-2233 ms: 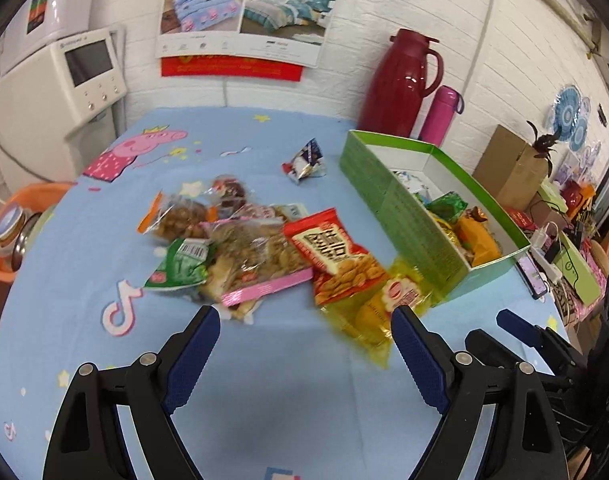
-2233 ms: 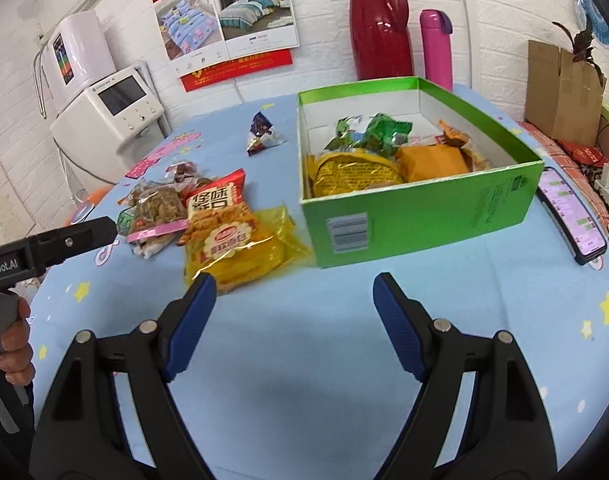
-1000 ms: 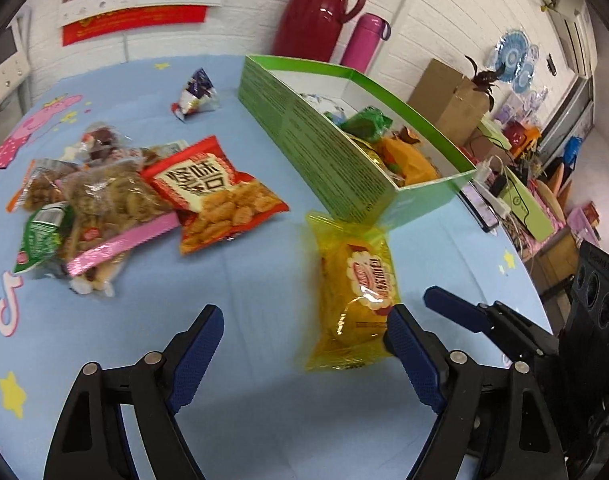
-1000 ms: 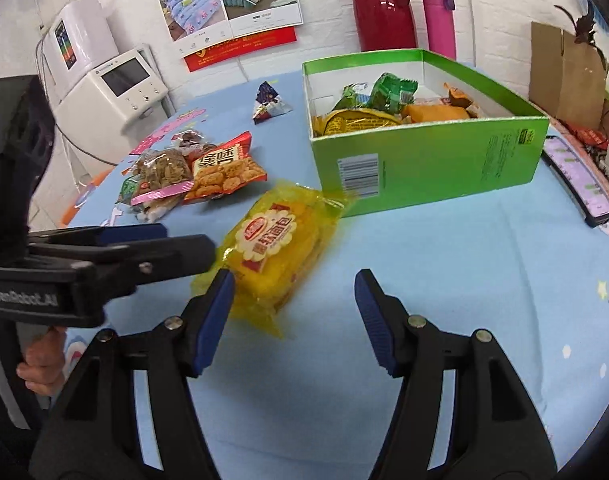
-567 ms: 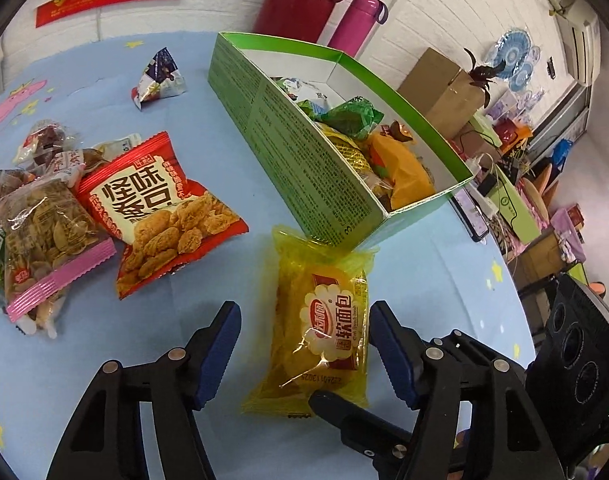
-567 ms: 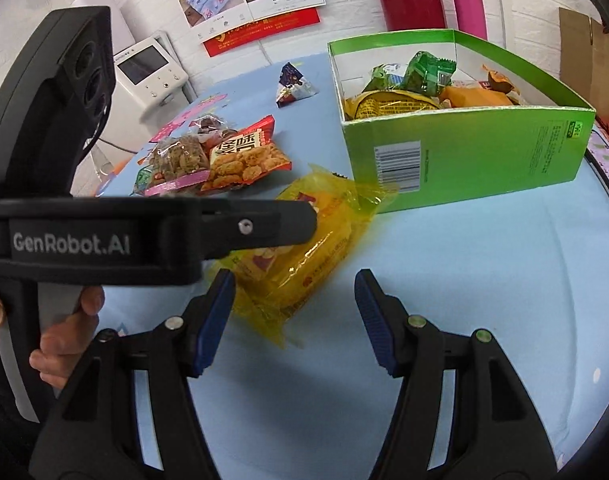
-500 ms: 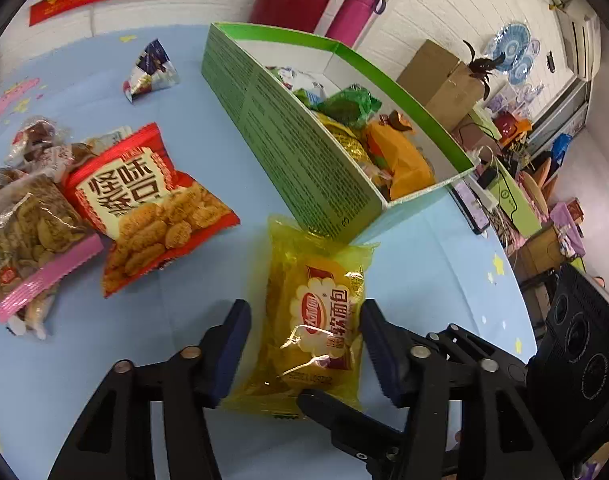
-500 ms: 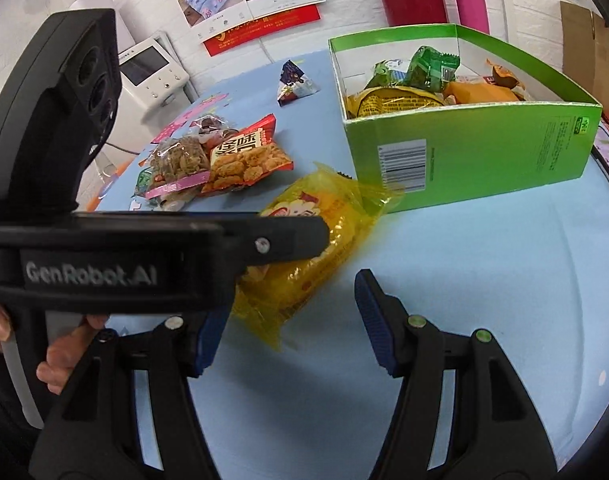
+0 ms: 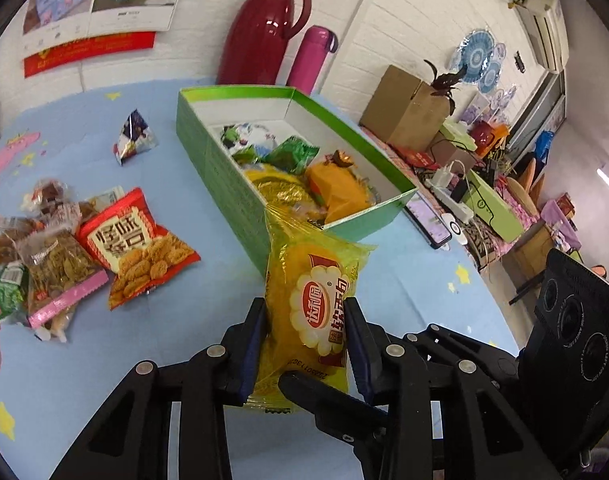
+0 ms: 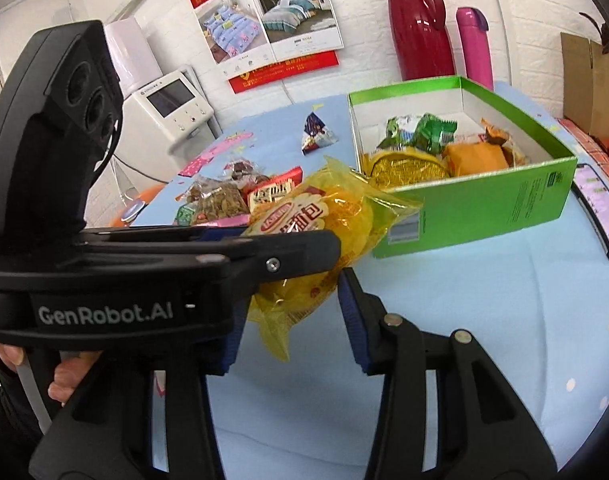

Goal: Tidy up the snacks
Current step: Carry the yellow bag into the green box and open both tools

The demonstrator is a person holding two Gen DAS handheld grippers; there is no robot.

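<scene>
Left wrist view: left hand-held gripper (image 9: 305,330) clamps yellow bread pack (image 9: 313,304) (right hand-held gripper (image 10: 290,322) wide, under it).

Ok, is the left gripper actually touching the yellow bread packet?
Touching. The left wrist view shows the left gripper with both blue pads pressed against the sides of the yellow bread packet.

A lived-in home room: ahead of the grippers, a cartoon-print blue tablecloth (image 9: 152,360), a red thermos jug (image 9: 264,28) and pink flask (image 9: 310,60) against white brick, a bedding calendar poster (image 10: 272,20), a water dispenser (image 10: 164,116) leftward, cluttered shelves rightward.
</scene>
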